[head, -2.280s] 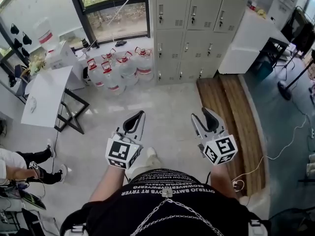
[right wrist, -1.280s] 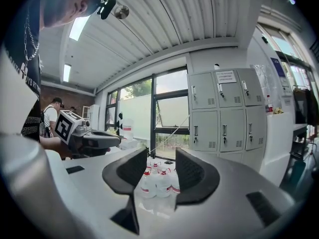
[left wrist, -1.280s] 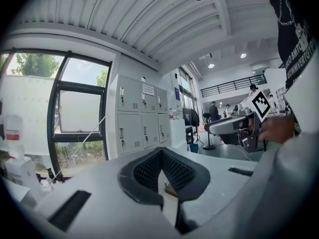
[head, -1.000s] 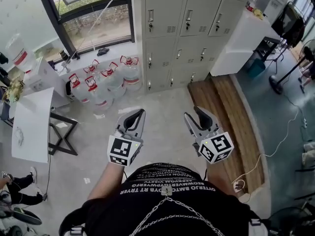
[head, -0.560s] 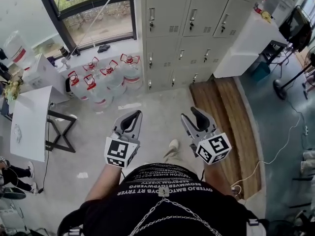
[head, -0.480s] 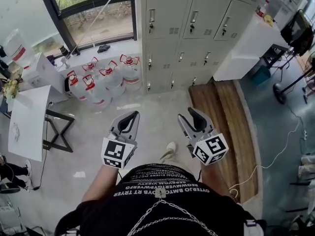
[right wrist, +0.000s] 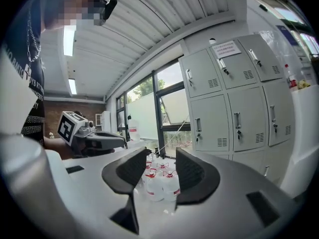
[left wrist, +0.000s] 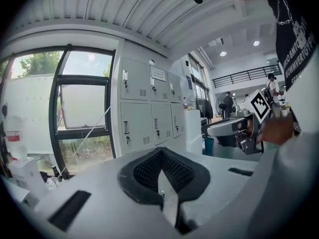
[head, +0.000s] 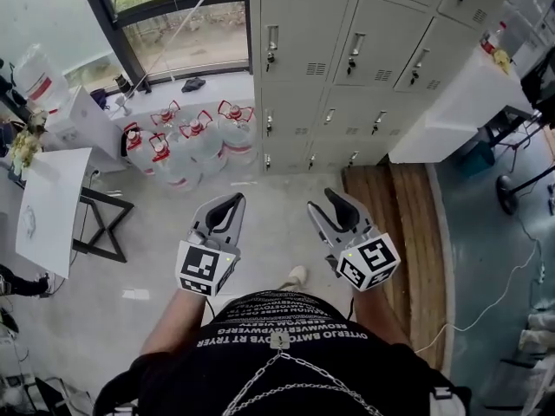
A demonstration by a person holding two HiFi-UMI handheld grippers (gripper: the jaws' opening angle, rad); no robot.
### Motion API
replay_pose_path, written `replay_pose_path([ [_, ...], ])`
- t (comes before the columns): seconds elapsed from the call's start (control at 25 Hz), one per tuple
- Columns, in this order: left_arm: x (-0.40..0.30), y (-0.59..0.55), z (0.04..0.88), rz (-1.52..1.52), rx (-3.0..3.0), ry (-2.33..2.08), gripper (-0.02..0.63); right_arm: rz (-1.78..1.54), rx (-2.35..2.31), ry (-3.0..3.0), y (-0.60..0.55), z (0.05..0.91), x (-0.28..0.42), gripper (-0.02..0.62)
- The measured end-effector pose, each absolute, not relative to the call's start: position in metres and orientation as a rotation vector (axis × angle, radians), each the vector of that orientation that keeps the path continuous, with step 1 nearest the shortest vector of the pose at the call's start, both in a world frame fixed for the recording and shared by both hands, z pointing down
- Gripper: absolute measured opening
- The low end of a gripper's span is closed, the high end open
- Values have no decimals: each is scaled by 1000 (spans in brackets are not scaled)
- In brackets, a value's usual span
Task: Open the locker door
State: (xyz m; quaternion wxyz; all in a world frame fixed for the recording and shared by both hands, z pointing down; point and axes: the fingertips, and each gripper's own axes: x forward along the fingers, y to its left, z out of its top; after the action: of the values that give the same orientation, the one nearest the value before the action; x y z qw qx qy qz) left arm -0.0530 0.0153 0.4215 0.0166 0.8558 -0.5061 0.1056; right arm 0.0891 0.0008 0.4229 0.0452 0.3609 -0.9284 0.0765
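Two grippers hover above the floor [head: 147, 232], well short of the lockers [head: 347, 76] ahead: the left gripper [head: 235, 200] has its jaws pressed together on nothing, the right gripper [head: 323, 201] holds its jaws apart and empty. All locker doors look closed, so this is the approach step, I judge. Next, one gripper must reach a door handle [head: 271, 39], close on it and pull outward.

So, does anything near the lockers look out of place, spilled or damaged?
Nothing stands out. The locker doors all sit shut, the water jugs stand upright together below the window, and no spill shows on the floor. One small dark thing lies on the ledge there, too small to identify.
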Motion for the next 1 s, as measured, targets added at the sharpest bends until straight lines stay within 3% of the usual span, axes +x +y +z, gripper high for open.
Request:
replay_pose_path([
  [0.6, 12, -73, 418, 300, 2593, -1644, -2, 242, 952, -2896, -92, 428, 144, 173],
  [1.0, -9, -80, 426, 298, 2489, -1757, -2, 233, 819, -2925, -114, 428, 126, 174],
])
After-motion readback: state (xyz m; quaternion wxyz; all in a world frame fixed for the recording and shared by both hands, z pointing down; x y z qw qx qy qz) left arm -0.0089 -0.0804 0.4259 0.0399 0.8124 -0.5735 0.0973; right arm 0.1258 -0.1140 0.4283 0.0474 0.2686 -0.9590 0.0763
